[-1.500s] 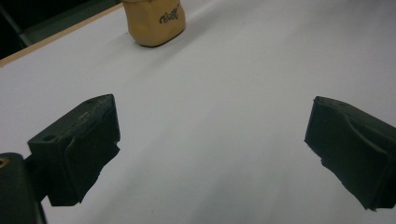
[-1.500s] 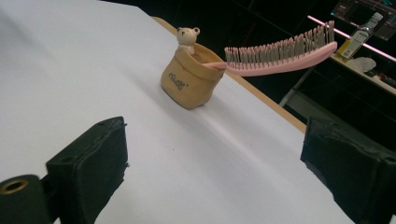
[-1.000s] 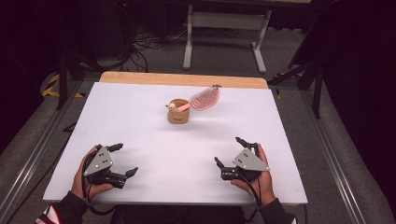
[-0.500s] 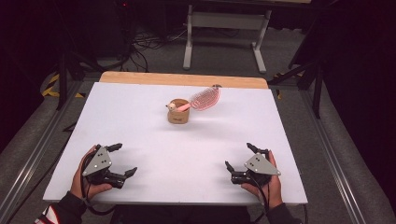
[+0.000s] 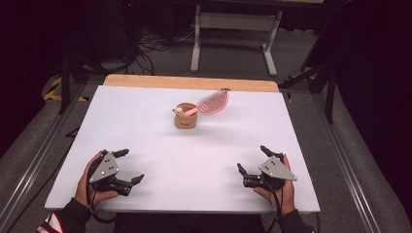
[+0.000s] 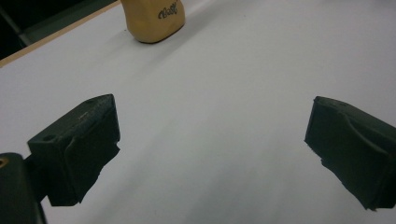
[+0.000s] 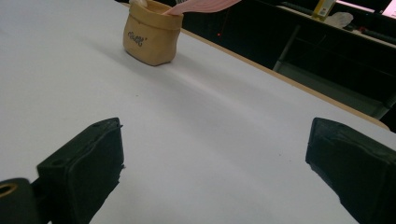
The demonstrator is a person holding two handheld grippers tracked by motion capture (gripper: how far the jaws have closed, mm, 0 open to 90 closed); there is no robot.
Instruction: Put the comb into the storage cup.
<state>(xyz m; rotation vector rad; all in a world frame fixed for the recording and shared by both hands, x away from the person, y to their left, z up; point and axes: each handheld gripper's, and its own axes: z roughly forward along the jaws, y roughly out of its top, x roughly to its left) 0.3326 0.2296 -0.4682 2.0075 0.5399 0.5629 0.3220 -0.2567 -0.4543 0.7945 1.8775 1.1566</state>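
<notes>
White tabletop across the middle of the high view, with a strip of bare wood along its far edge. Tan cup upright just above the frame's centre, nearer the far edge than the near one, well in from both side edges. Pink brush standing in it, handle inside, ribbed head leaning out toward the upper right and overhanging the surface.

Left tool at the lower left of the high view, held in a hand close to the near edge, jaws spread wide with nothing between them. Right tool at the lower right, held in a hand likewise near the front edge, jaws wide apart and empty. Broad bare white between the two tools, and between both and the cup.

From the left gripper view, the cup's base at the top left of frame, well apart from the jaws, bare surface all the way up to it. From the right gripper view, cup at upper left, brush head slanting off the top edge, wooden edge running diagonally down to the right.

Dark floor, cables and a grey frame's legs beyond the far edge.
</notes>
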